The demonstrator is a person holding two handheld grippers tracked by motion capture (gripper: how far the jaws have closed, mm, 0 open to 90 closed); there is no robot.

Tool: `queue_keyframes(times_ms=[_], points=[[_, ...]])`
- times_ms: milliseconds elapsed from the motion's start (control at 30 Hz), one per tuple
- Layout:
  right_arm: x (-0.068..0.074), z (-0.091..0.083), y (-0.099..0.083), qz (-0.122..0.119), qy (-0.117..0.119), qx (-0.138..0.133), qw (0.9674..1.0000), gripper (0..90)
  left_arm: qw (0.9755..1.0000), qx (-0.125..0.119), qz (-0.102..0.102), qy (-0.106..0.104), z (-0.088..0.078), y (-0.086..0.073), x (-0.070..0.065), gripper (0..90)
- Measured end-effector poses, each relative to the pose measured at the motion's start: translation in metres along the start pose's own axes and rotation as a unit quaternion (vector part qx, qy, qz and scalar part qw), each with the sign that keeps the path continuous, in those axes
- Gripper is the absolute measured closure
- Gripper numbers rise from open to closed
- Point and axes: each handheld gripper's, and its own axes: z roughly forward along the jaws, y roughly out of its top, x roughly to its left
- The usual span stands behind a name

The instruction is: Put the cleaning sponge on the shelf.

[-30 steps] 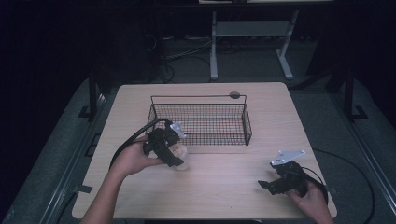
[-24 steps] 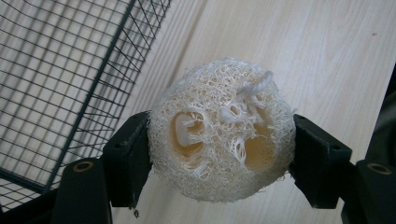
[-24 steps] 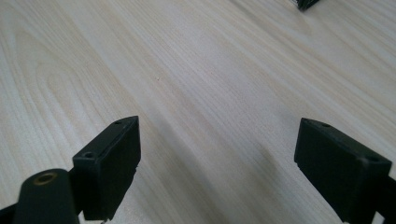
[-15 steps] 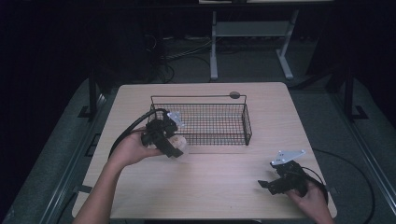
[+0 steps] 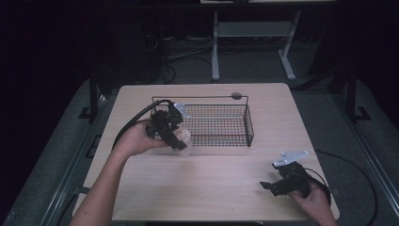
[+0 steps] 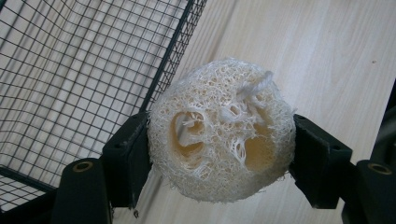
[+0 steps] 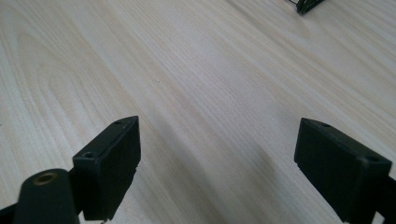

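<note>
A pale, fibrous loofah sponge (image 6: 222,130) with several holes sits clamped between the two black jaws of my left gripper (image 6: 219,154). In the high view that left gripper (image 5: 176,136) holds the loofah sponge (image 5: 183,138) in the air at the front left corner of the black wire basket (image 5: 226,140). The basket's mesh wall (image 6: 70,79) fills the left of the left gripper view. My right gripper (image 5: 268,186) rests low near the table's front right, jaws wide apart over bare wood (image 7: 215,154) with nothing between them.
The wooden table (image 5: 207,188) carries the basket at its middle. A small dark round object (image 5: 236,96) lies by the basket's far rim. A grey desk frame (image 5: 254,33) and cables stand on the floor beyond the table.
My left gripper has lifted the loofah and carried it up and back toward the basket's front left corner. The right gripper has stayed where it was.
</note>
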Motion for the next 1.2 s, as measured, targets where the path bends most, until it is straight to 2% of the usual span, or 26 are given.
queue_keyframes(times_ms=[767, 1000, 1200], points=[[-0.001, -0.002, 0.0, 0.004, 0.0, -0.002, 1.0, 14.2, 0.9998, 0.008, -0.004, 0.015, -0.014, 0.028, 0.029, 28.3], [-0.001, 0.0, -0.001, 0.004, 0.0, 0.001, 1.0, 14.2, 0.9998, 0.007, -0.015, 0.012, -0.007, 0.035, 0.041, 28.3], [-0.002, -0.001, -0.001, 0.004, 0.0, 0.0, 1.0, 14.2, 0.9996, 0.002, -0.02, 0.018, -0.003, 0.036, 0.046, 28.4]])
